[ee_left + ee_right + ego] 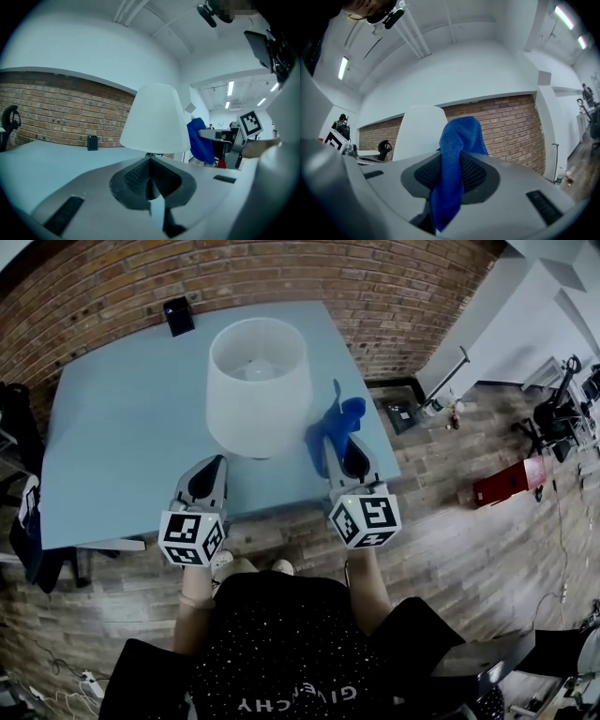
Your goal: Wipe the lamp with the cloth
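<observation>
A lamp with a white shade [258, 385] stands near the front of the pale blue table [122, 427]. In the left gripper view the shade [156, 119] rises just beyond the jaws. My left gripper [213, 468] is shut and empty, in front of the lamp's lower left. My right gripper [339, 451] is shut on a blue cloth [333, 429], held just right of the shade. The cloth [452, 168] hangs bunched between the jaws, with the shade [419, 131] to its left. From the left gripper the cloth [200, 140] shows right of the lamp.
A small dark box [178, 316] sits at the table's far edge against the brick wall [375, 287]. A dark chair [19, 474] stands at the table's left. A red case [506, 482] lies on the wooden floor to the right.
</observation>
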